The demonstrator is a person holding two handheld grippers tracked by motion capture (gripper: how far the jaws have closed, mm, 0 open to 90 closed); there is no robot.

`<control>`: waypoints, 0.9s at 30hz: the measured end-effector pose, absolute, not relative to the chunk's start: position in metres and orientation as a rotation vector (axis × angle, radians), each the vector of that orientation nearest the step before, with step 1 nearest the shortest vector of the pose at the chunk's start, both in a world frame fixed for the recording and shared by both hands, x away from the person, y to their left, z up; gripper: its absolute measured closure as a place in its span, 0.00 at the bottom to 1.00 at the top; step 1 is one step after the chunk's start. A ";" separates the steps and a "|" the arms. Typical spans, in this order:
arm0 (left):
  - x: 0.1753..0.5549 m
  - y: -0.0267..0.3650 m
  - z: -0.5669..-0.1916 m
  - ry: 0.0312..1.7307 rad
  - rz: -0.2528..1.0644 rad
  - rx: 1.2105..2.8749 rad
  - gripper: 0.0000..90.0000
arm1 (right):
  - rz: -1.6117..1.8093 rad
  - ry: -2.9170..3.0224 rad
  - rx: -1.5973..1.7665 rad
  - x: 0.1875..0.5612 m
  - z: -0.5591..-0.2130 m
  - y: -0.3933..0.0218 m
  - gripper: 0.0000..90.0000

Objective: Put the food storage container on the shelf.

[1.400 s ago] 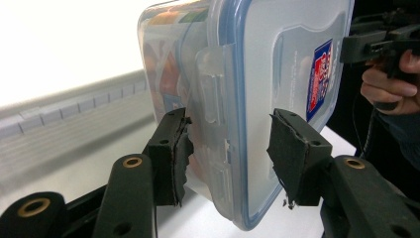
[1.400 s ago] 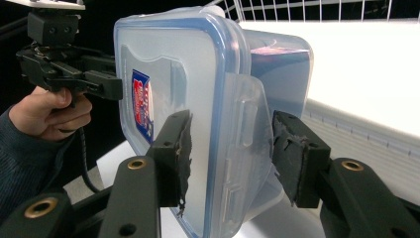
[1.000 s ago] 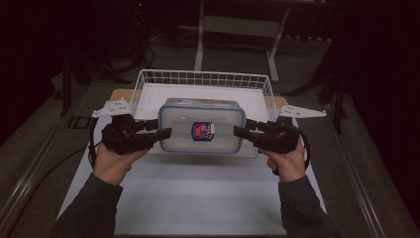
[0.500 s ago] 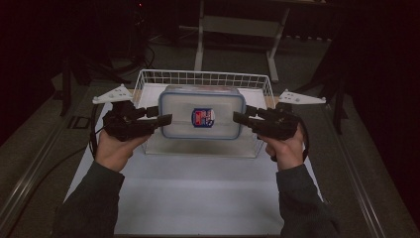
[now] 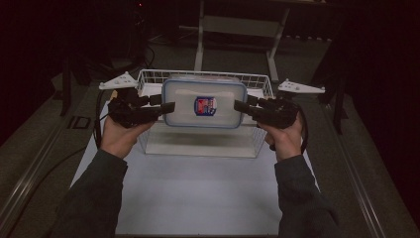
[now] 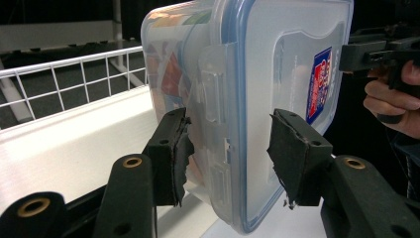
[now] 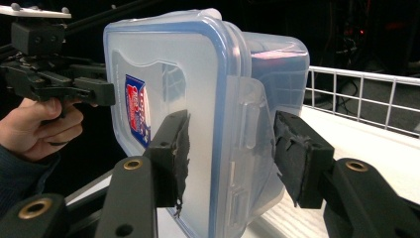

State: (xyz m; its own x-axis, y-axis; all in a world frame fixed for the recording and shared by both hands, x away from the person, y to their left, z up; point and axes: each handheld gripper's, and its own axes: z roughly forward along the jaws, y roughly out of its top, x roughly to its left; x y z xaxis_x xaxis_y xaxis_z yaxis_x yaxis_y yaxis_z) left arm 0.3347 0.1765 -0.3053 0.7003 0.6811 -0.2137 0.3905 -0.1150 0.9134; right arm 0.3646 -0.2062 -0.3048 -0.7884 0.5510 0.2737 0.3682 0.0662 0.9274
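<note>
A clear plastic container with a blue-rimmed lid and a red and blue sticker hangs in the air over the white wire basket. My left gripper is shut on its left end and my right gripper on its right end. In the left gripper view the pads of the left gripper squeeze the container across its lid and side clip. The right gripper view has the right gripper clamped likewise on the container, and the left gripper at the far end.
The basket stands at the far end of a white mat on the table. Its rim runs just under and behind the container. A metal stand rises beyond the table. Dark floor lies on both sides.
Both hands have carried the container up and away from the person, from the near side of the basket to above it. Both grips have held.
</note>
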 end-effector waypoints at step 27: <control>0.362 0.173 -0.321 0.988 0.253 1.673 0.50 | 1.830 2.213 1.183 0.400 -0.314 -0.203 0.55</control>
